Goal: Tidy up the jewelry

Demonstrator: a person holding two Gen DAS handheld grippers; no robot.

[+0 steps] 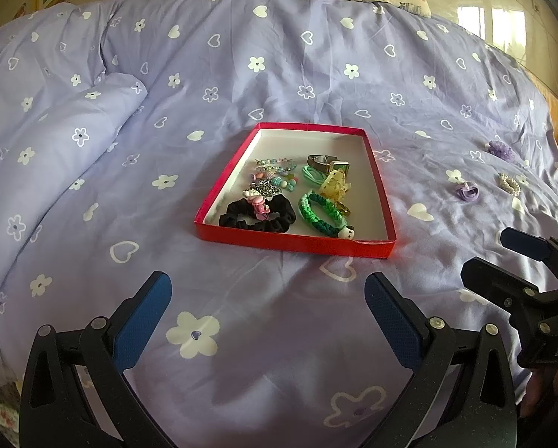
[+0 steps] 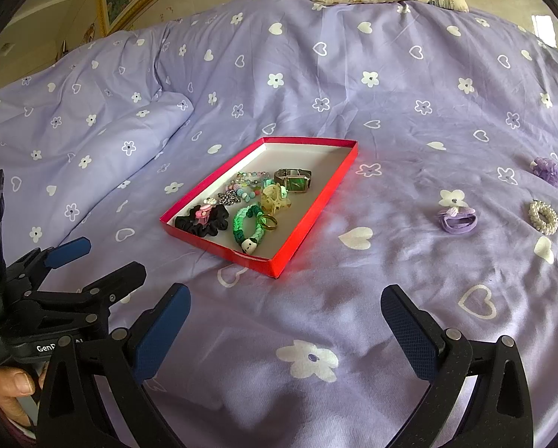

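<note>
Three hair ties (image 2: 457,217) right of red tray (image 2: 309,220) (lilac duvet (image 2: 316,86)) — path unobstructed

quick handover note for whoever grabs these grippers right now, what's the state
Left gripper and right gripper: both open, empty, hovering over the bedspread short of the red tray.
Done: black scrunchie, green braided bracelet, watch and beads lie in the tray.
Left: purple hair tie, pearl scrunchie and purple flower piece lie loose on the bedspread, right of the tray.
</note>
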